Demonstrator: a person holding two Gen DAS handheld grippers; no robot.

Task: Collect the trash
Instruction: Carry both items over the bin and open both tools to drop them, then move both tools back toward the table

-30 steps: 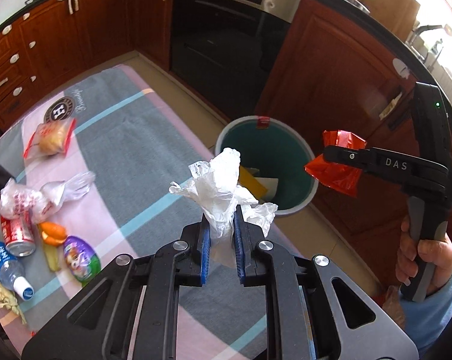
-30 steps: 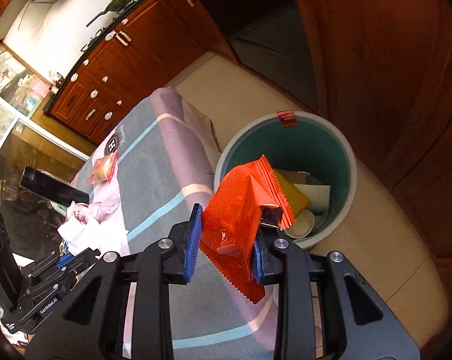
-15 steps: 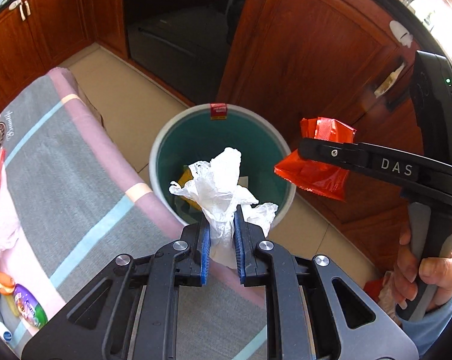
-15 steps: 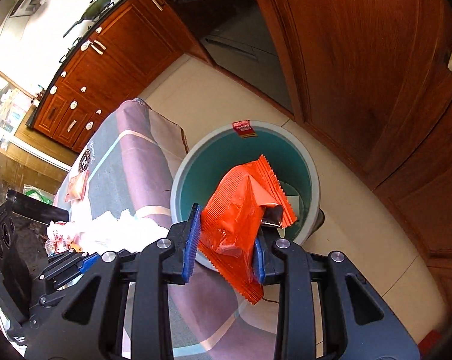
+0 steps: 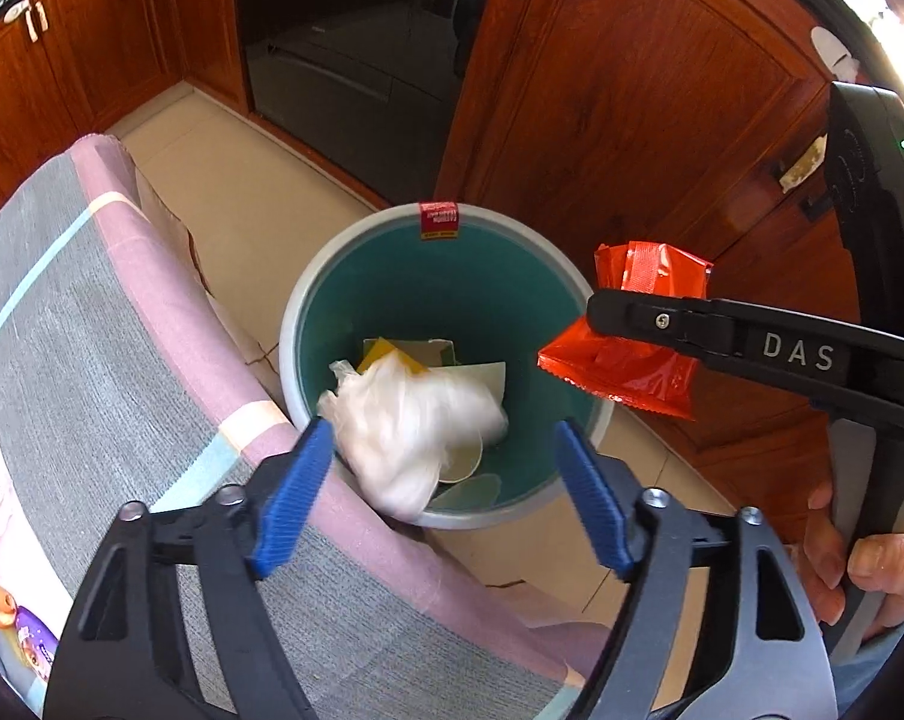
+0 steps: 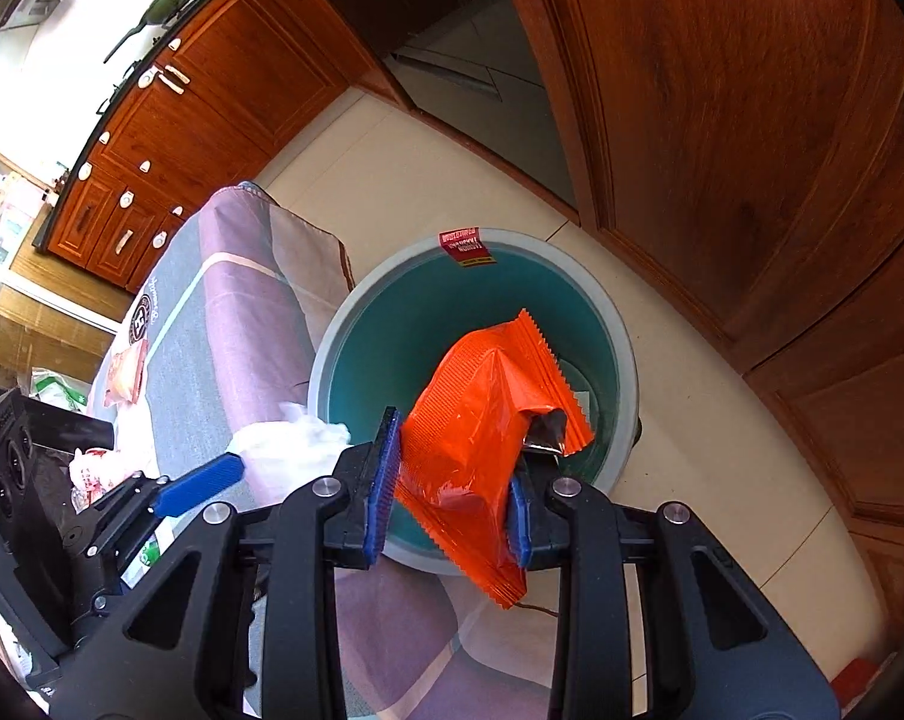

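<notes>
My left gripper (image 5: pixel 446 468) is open above the near rim of the round teal trash bin (image 5: pixel 356 258). A crumpled white plastic bag (image 5: pixel 410 420), blurred, is in the air between its jaws and the bin's mouth, free of the pads. My right gripper (image 6: pixel 449 498) is shut on an orange snack wrapper (image 6: pixel 481 420) and holds it over the bin (image 6: pixel 622 348). It also shows in the left wrist view (image 5: pixel 625 324) at the bin's right rim, with the wrapper (image 5: pixel 643 372). The white bag (image 6: pixel 290 444) shows beside the left gripper's blue pad (image 6: pixel 200 483).
The bin stands on the tiled floor against the table's corner, with paper and yellow scraps (image 5: pixel 392 354) inside. The table has a striped grey and pink cloth (image 5: pixel 92 330), with a bread packet (image 6: pixel 125 372) and more litter at its far side. Wooden cabinets (image 5: pixel 631 96) stand behind.
My left gripper has opened and let go of the white plastic bag, which drops toward the bin. Both grippers have moved closer over the bin. The right gripper still holds the orange wrapper.
</notes>
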